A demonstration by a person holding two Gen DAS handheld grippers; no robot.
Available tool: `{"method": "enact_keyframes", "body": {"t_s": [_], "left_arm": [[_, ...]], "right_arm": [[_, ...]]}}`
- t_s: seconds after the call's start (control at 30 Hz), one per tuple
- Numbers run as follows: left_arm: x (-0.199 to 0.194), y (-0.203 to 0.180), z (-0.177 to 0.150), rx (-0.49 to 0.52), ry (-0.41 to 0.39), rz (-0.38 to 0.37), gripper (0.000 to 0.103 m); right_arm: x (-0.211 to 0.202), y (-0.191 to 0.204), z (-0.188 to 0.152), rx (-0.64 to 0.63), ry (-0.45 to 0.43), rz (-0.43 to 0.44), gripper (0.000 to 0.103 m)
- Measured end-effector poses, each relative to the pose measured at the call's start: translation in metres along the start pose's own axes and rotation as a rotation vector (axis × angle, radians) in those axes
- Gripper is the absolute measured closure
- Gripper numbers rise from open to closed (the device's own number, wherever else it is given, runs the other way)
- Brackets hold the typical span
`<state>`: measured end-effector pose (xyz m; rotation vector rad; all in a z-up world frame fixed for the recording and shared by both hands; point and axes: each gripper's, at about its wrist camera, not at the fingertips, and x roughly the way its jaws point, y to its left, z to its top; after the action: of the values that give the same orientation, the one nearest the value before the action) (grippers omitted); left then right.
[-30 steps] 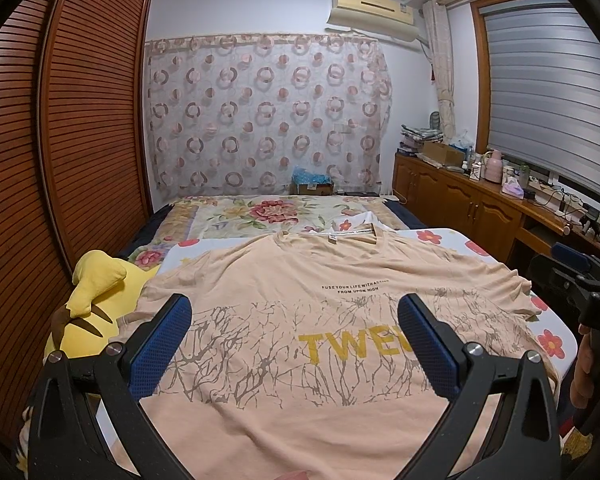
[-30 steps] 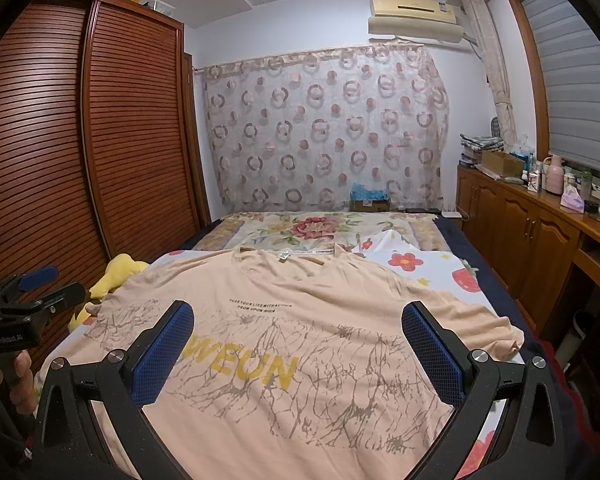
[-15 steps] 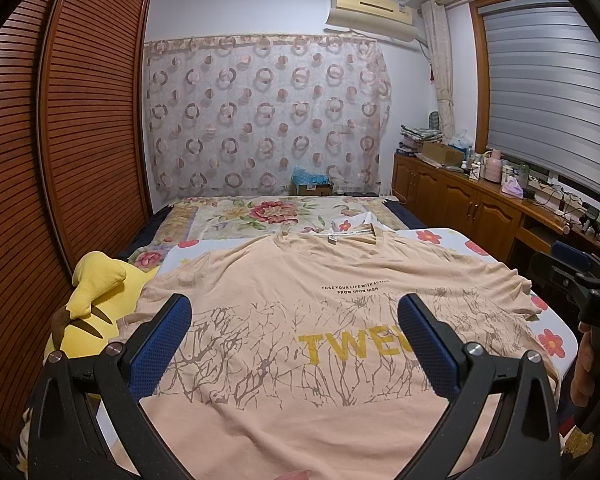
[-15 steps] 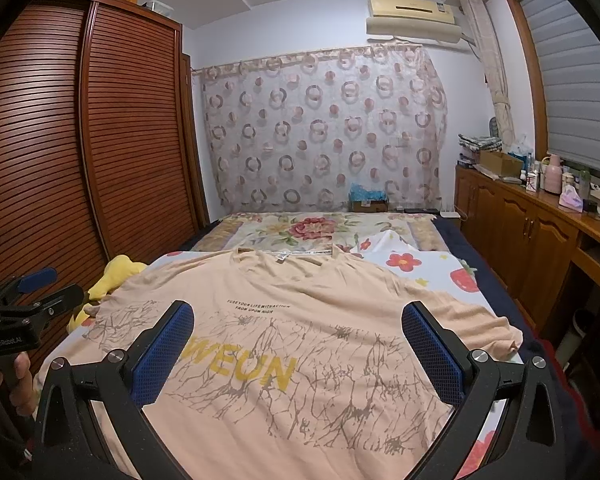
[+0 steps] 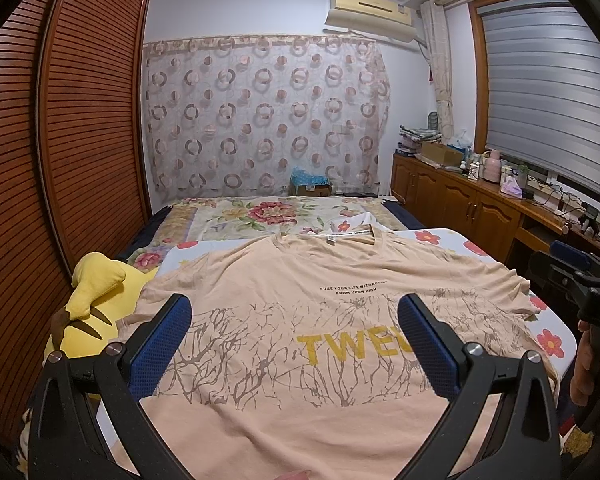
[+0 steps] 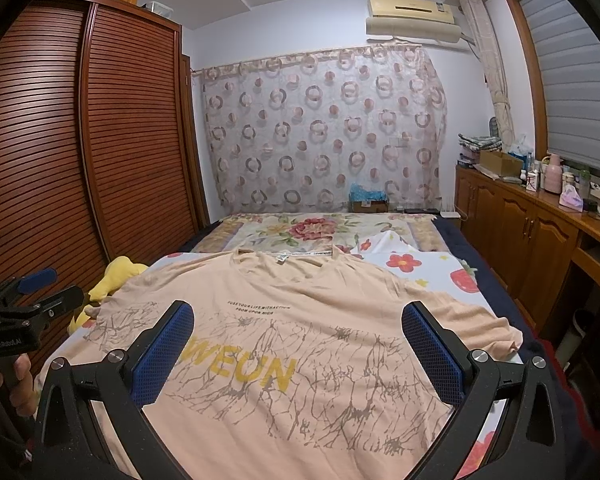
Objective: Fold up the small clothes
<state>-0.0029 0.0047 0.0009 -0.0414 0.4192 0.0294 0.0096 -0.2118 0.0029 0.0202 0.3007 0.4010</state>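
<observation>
A peach T-shirt with yellow letters and a brown branch print lies spread flat, front up, on the bed, collar at the far end. It also shows in the right wrist view. My left gripper is open and empty, held above the shirt's lower left part. My right gripper is open and empty, held above the shirt's lower right part. Each gripper shows at the edge of the other's view, hand-held.
A yellow plush toy lies at the bed's left edge beside the slatted wardrobe. A flowered sheet and floral blanket cover the bed. A cluttered wooden cabinet runs along the right wall.
The right wrist view has risen and tilted up slightly. The left gripper and the shirt have not visibly moved.
</observation>
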Motion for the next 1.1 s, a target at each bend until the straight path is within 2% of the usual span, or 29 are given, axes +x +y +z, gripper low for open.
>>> {"method": "enact_keyframes", "body": {"t_s": [0.43,0.67,0.9,1.1], "left_arm": [[0.001,0.0,0.0,0.0,-0.001,0.003,0.0],[0.009,0.002,-0.004,-0.006,0.024,0.011,0.0],[0.022,0.035,-0.02,-0.03,0.041,0.087,0.0],[0.034,0.072,-0.026,-0.039,0.128,0.115,0.0]], "right_arm": [[0.0,0.0,0.0,0.001,-0.002,0.0,0.0],[0.006,-0.002,-0.003,0.007,0.017,0.019,0.0],[0.019,-0.002,-0.008,-0.002,0.054,0.055,0.0],[0.04,-0.007,-0.006,-0.012,0.105,0.085,0.0]]}}
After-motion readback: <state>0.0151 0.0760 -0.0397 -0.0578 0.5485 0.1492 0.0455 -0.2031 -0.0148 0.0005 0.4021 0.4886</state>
